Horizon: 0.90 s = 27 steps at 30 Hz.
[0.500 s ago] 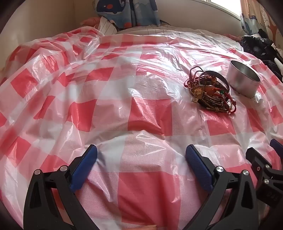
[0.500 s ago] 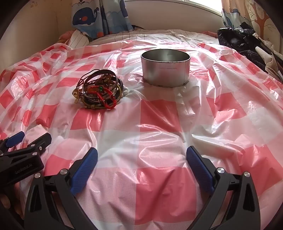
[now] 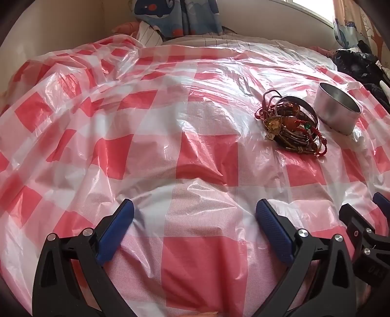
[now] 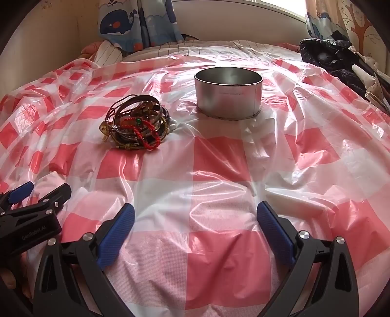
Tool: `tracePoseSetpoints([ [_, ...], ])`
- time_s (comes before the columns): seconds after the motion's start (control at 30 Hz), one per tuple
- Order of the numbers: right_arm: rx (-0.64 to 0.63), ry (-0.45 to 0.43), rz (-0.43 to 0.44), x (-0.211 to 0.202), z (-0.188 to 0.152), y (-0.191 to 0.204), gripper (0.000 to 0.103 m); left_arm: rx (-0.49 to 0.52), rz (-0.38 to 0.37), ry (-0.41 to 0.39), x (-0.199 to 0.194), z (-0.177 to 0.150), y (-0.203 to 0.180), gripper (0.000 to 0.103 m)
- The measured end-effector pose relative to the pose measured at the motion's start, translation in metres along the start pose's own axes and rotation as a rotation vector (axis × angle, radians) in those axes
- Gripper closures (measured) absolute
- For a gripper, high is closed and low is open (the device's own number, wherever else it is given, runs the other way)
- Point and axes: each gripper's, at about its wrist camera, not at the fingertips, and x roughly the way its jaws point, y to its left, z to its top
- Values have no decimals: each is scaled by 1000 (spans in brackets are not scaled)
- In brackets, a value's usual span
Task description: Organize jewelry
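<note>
Left claw (image 3: 195, 214) is spread wide in its own view, holding nothing, its 2 blue pads (image 3: 114, 230) low over the checked sheet (image 3: 136, 151) near the near edge. Ahead and to the right the jewelry (image 3: 291, 126) lies in 1 tangled heap of bangles, red cord and beads, well apart from the pads. The heap's long axis runs from far left to near right; a gold triangular charm (image 3: 273, 124) sits on its near left side, and red beads trail off at the near right end. Just beside the heap, farther right, stands the tin (image 3: 337, 111), round, upright, mouth open upward. The right claw (image 3: 365, 219) shows at the right edge, partly cut off. Dark clothes (image 3: 360, 63) lie at the far right edge and a whale curtain (image 3: 175, 17) hangs behind the far edge. Nothing but wrinkled sheet lies between pads and heap.

Right claw (image 4: 195, 215) is likewise spread wide and holding nothing in its own view, pads (image 4: 115, 231) low near the near edge. The tin (image 4: 228, 94) stands straight ahead toward the far edge, with only bare sheet (image 4: 219, 156) between. The jewelry (image 4: 137, 125) lies left of the tin, close by it, the charm (image 4: 104, 128) at its left end. The left claw (image 4: 39, 192) enters at the lower left, its fingers parted. Clothes (image 4: 329, 57) are heaped at the far right, and the curtain (image 4: 136, 22) hangs at the far left.
</note>
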Motion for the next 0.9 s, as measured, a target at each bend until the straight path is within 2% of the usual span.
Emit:
tracePoseSetpoints([
  [0.9, -10, -3, -12, 2, -1, 1, 7, -20, -7, -11, -5, -3, 8, 6],
])
